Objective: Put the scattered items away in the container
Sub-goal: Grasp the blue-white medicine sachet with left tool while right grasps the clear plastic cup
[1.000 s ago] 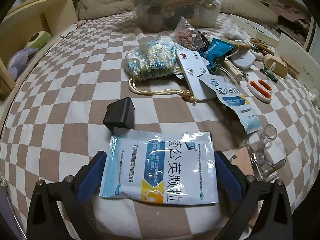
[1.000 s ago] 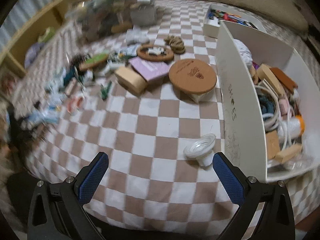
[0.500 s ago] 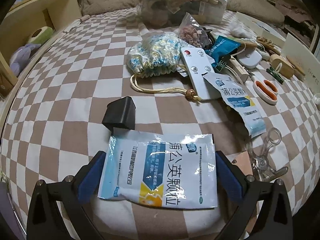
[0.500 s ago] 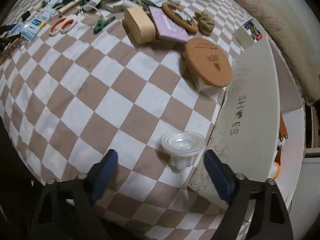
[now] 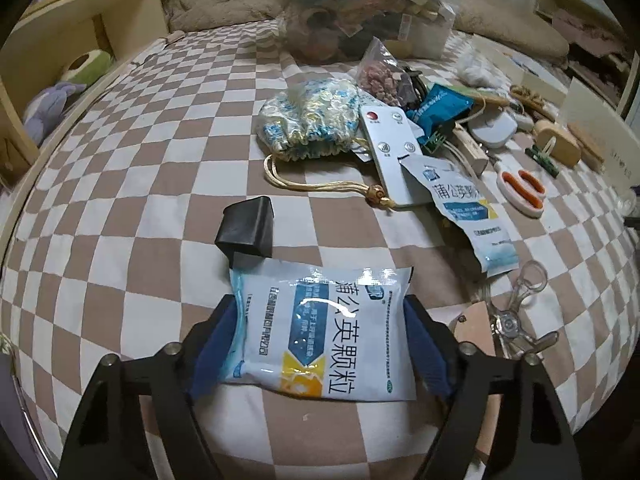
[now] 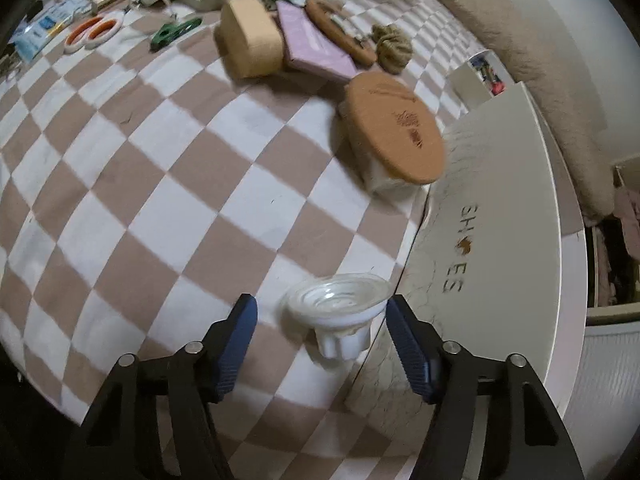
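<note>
A white and blue sachet [image 5: 320, 320] with printed characters lies on the checkered bedspread, between the jaws of my left gripper [image 5: 320, 344]. The jaws are closing; both blue pads [image 5: 216, 344] press on its side edges, and it has bunched narrower. In the right wrist view a clear plastic funnel-shaped cup [image 6: 340, 312] sits beside the white box [image 6: 500, 240] marked SHOES. My right gripper [image 6: 320, 312] is closing around the cup. Its right pad is at the rim, while the left pad stands apart.
A black wedge-shaped cap [image 5: 246, 226] lies just beyond the sachet. Further off are a drawstring pouch [image 5: 308, 120], a remote [image 5: 394, 156], a second sachet [image 5: 468, 208] and scissors [image 5: 522, 188]. A cork-lidded jar [image 6: 394, 136] and a tan block [image 6: 250, 38] lie beyond the cup.
Both grippers have narrowed. The left pads came in against the sachet, which bunched up. The right gripper rolled, dropped lower and now straddles the clear cup.
</note>
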